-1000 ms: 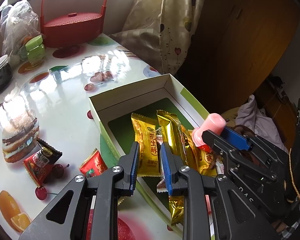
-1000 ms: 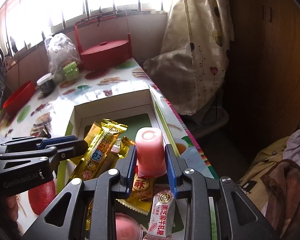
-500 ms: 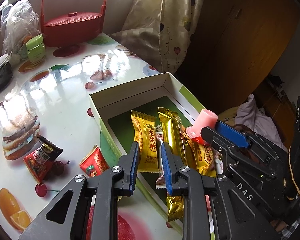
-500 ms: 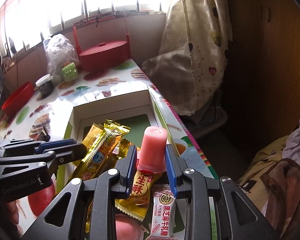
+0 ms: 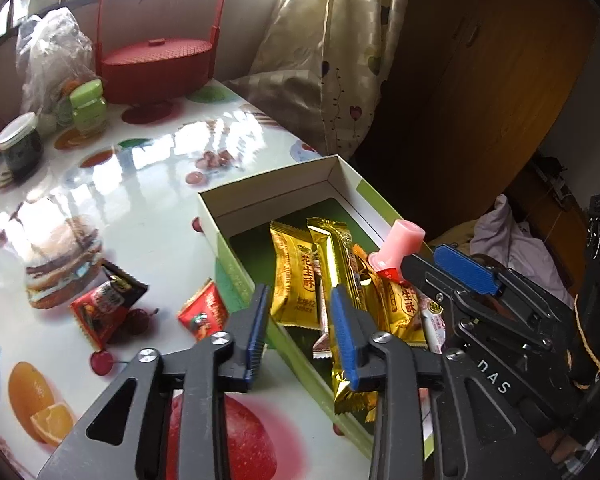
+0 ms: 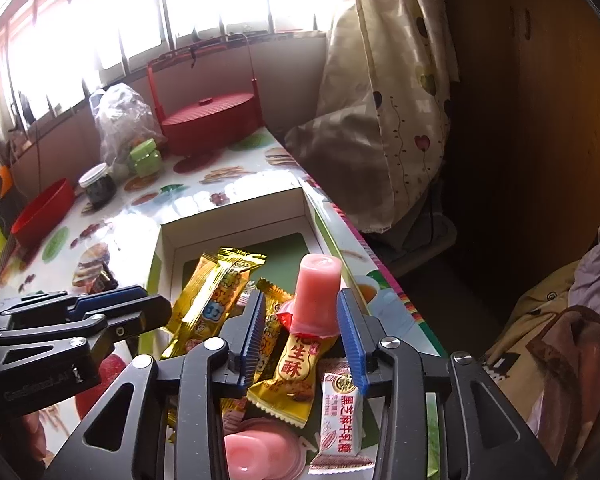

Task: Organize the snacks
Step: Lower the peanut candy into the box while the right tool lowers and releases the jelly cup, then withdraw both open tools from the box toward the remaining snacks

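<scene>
We hold the right gripper (image 6: 302, 340) over the box (image 6: 236, 228), jaws spread around one pink jelly cup (image 6: 315, 292), gaps showing at both sides. The left gripper (image 5: 300, 336) hovers at the box wall, jaws apart, holding nothing; two red packets (image 5: 202, 312) lie on the table (image 5: 140, 184).

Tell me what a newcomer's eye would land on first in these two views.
First, the pink jelly cup between the fingers of the right gripper, which look slightly parted around it, above the open box of gold snack packets. Next, the red lidded basket at the table's far end by the window. Then the two red packets lying outside the box, left of the empty left gripper.
</scene>
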